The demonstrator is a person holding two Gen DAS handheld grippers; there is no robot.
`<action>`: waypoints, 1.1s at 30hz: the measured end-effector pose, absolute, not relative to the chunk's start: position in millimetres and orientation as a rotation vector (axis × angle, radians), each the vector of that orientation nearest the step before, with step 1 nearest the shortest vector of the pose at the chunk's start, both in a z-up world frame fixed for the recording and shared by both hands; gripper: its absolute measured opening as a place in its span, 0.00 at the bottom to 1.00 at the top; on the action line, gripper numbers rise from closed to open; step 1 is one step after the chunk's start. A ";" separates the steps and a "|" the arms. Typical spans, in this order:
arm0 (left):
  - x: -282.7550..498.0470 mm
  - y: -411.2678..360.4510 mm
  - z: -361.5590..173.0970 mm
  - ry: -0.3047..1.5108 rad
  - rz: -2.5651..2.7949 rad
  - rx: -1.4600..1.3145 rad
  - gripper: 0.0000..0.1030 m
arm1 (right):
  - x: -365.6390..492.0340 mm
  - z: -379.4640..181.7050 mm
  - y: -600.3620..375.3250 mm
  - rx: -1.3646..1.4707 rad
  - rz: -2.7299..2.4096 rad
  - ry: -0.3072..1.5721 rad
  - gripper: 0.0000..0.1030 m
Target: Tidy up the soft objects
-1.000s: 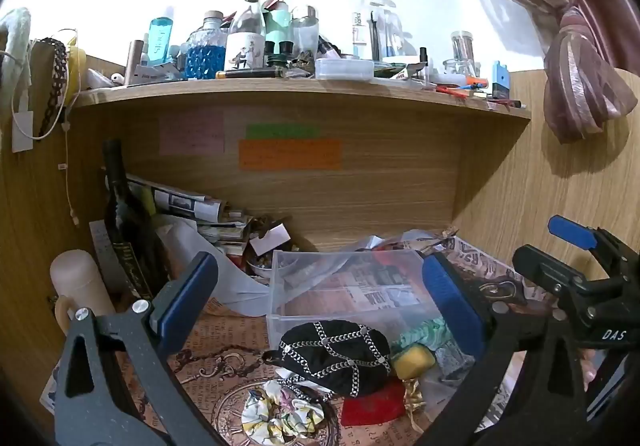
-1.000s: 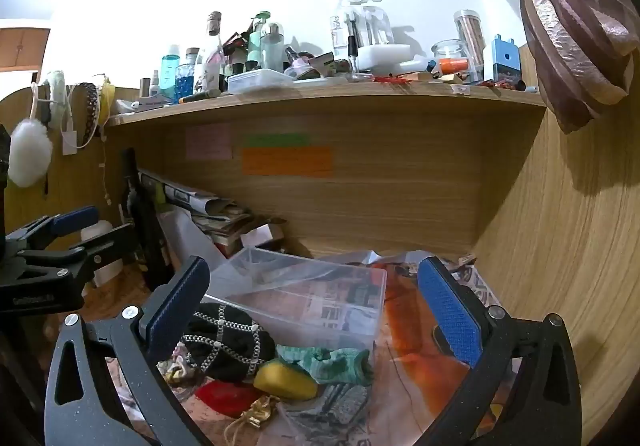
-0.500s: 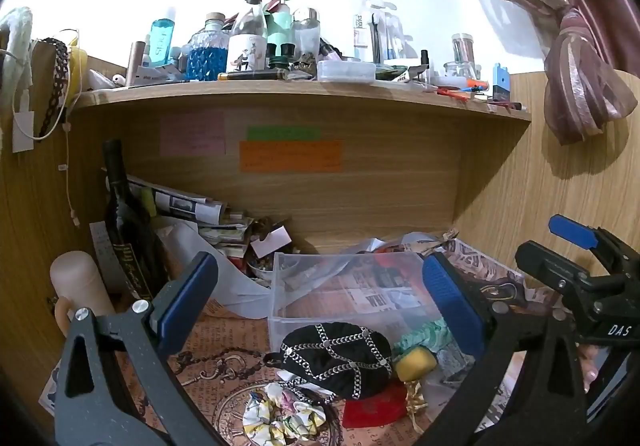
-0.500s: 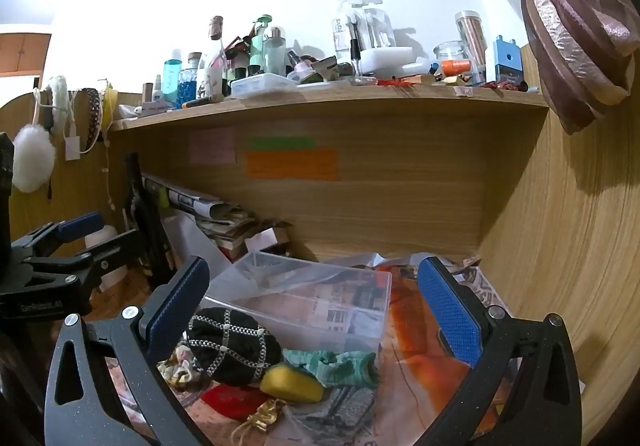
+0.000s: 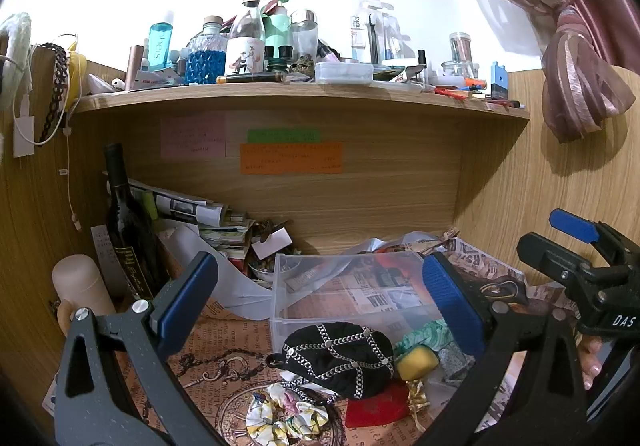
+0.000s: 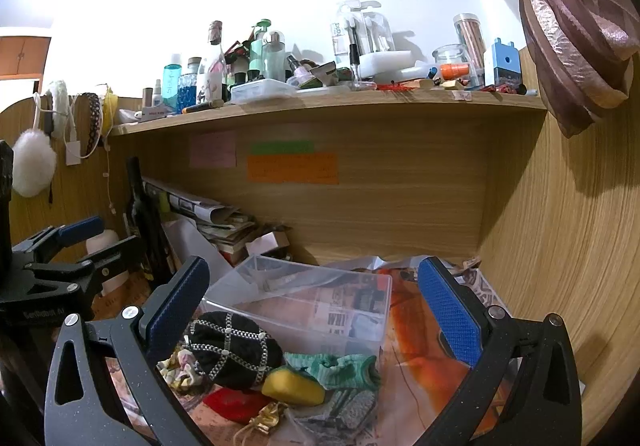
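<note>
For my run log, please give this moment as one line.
left claw: open, empty | right claw: open, empty | clear plastic box: no soft items inside | black chain-pattern pouch: outside, before box

Both grippers: speckled dark-grey frames, silver screws, ribbed blue fingers [image 5: 452,302].

Wine bottle [image 5: 127,230] beside newspapers [image 5: 180,205]

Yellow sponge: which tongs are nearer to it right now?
Right, as far as I can judge. The yellow sponge lies low between the open right tongs. From the left tongs it lies off to their right, beyond the black chain pouch.
</note>
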State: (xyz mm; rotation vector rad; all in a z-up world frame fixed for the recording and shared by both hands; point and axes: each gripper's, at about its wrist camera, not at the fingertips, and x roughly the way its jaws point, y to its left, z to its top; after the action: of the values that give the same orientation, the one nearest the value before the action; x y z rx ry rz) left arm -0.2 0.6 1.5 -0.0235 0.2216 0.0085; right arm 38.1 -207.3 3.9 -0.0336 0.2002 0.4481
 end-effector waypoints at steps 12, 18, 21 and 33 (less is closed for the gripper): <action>-0.7 -0.3 2.6 0.221 0.009 -0.021 1.00 | 32.8 8.2 -207.1 -0.027 0.454 0.185 1.00; -0.6 -1.6 3.5 0.224 0.004 -0.018 1.00 | 32.4 8.3 -207.5 -0.022 0.453 0.183 1.00; -0.5 -3.5 3.8 0.225 0.003 -0.017 1.00 | 31.5 8.1 -208.8 -0.019 0.453 0.180 1.00; -0.8 -4.2 3.5 0.225 0.003 -0.016 1.00 | 33.4 7.7 -210.6 -0.014 0.453 0.186 1.00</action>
State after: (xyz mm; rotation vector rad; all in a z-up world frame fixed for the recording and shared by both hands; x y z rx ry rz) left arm -0.8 -4.2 3.5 -0.0160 0.2249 0.0030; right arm 33.4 -210.6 7.7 -0.0140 0.1859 0.4533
